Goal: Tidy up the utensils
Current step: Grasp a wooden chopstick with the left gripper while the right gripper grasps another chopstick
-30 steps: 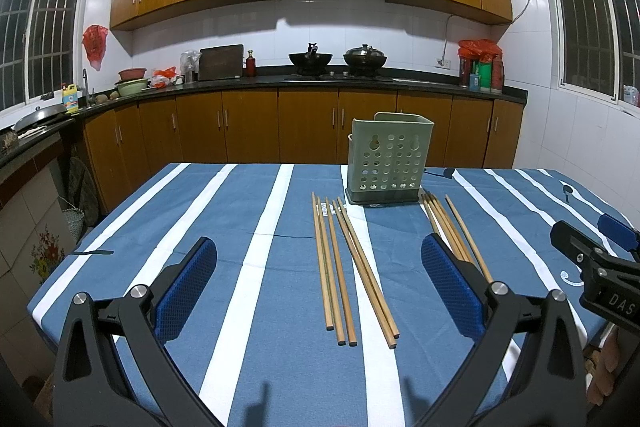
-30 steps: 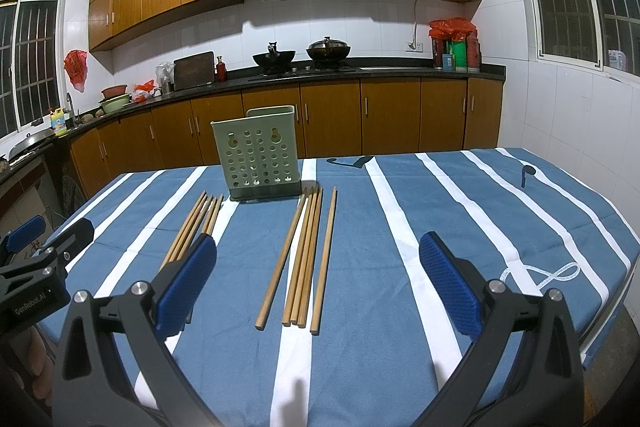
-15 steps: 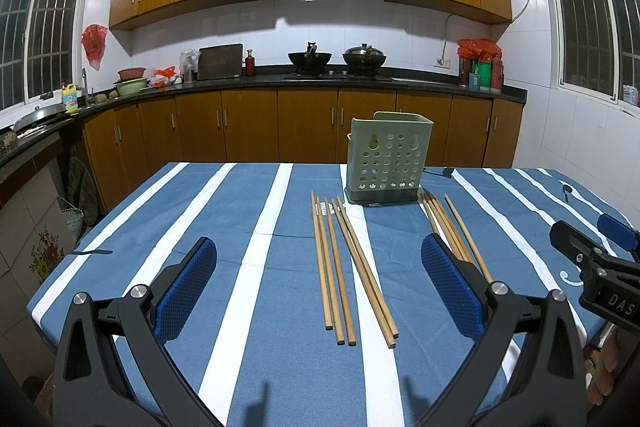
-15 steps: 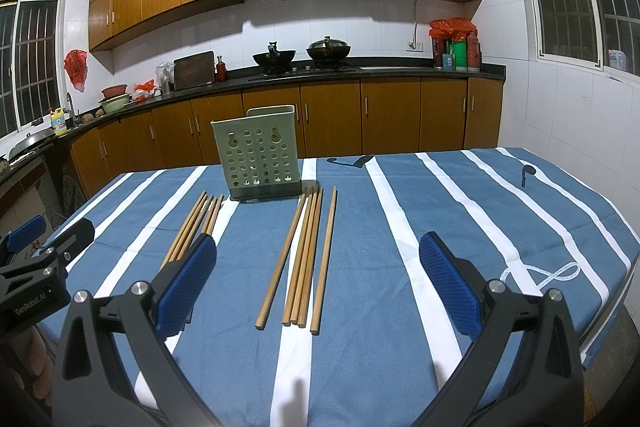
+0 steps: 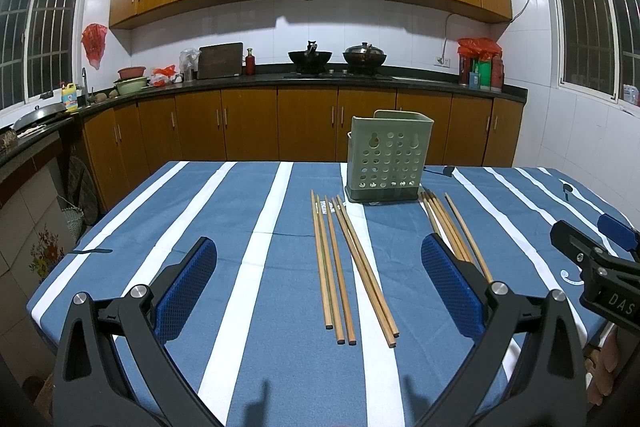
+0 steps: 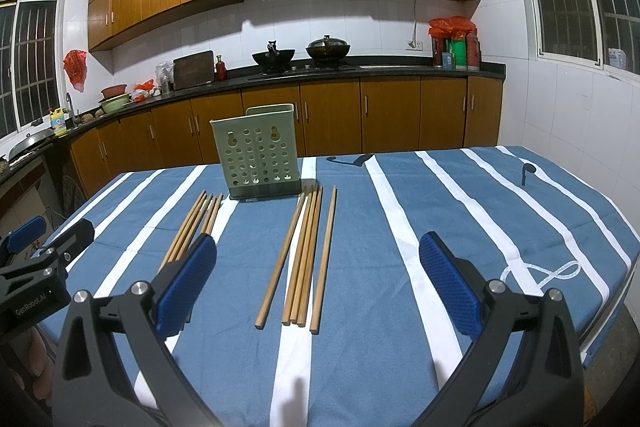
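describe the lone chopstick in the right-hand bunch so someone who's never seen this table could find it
On the blue-and-white striped tablecloth, a pale green perforated holder stands upright at the far middle. In the right wrist view, a bunch of wooden chopsticks lies in front of the holder's right corner. The lone chopstick is the rightmost, lying apart from the other four with bare cloth between.

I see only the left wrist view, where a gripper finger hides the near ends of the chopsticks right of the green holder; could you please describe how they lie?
Observer: The right-hand chopsticks lie flat on the tablecloth, five by my count, near ends uneven, the leftmost angled away.
Operator: Thank you. Is the right gripper holding anything?
Observer: No, the right gripper is open and empty, with those chopsticks framed between its fingers.
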Action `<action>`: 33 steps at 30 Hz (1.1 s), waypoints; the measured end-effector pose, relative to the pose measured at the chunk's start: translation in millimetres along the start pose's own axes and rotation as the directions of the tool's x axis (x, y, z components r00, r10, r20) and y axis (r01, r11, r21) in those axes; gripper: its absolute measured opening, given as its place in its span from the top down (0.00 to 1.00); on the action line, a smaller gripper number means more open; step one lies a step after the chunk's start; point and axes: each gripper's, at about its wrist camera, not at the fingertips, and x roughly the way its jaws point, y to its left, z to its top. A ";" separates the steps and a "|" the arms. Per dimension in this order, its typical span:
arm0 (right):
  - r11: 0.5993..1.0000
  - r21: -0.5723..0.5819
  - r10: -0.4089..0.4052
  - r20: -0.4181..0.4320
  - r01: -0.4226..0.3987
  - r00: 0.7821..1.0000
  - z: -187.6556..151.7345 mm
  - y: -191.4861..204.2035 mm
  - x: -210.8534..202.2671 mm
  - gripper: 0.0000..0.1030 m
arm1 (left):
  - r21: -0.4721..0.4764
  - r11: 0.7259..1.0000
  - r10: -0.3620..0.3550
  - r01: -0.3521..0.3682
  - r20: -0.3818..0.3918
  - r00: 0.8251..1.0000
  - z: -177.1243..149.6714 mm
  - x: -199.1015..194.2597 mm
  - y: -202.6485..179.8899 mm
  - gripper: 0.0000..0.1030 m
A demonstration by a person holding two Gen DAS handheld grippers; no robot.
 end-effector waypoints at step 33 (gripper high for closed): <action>0.996 0.083 0.011 -0.435 0.028 0.900 -13.4 -21.1 150.1 0.60 | -0.066 0.998 -0.044 0.019 -0.408 0.912 -15.6 125.8 35.6 0.45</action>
